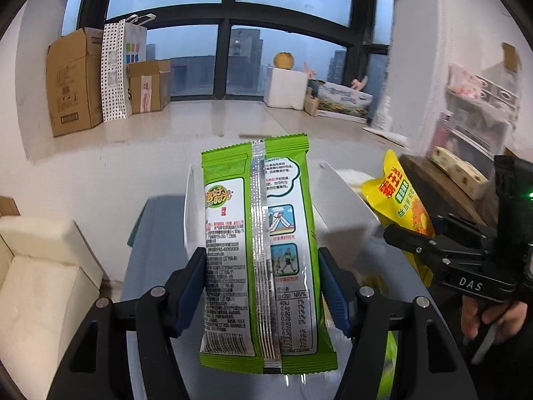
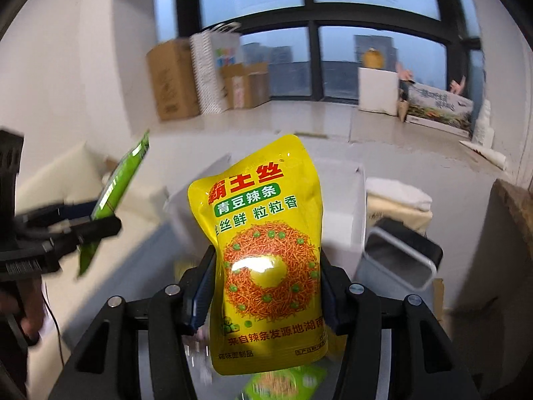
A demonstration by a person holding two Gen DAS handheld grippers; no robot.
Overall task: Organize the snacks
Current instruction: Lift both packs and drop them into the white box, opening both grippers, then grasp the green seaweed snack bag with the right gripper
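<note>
Grey surface, lower centre; boxes by window, upper left. Left claw pinching green packet; right claw pinching yellow packet

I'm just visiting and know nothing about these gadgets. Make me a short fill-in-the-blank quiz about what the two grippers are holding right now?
1. The left gripper is shut on a flat ____ snack packet with a silver back seam.
2. The right gripper is shut on a glossy ____ snack pouch.
3. The pouch's picture shows an orange ring dotted with green ____.

Missing words: green; yellow; peas
</note>
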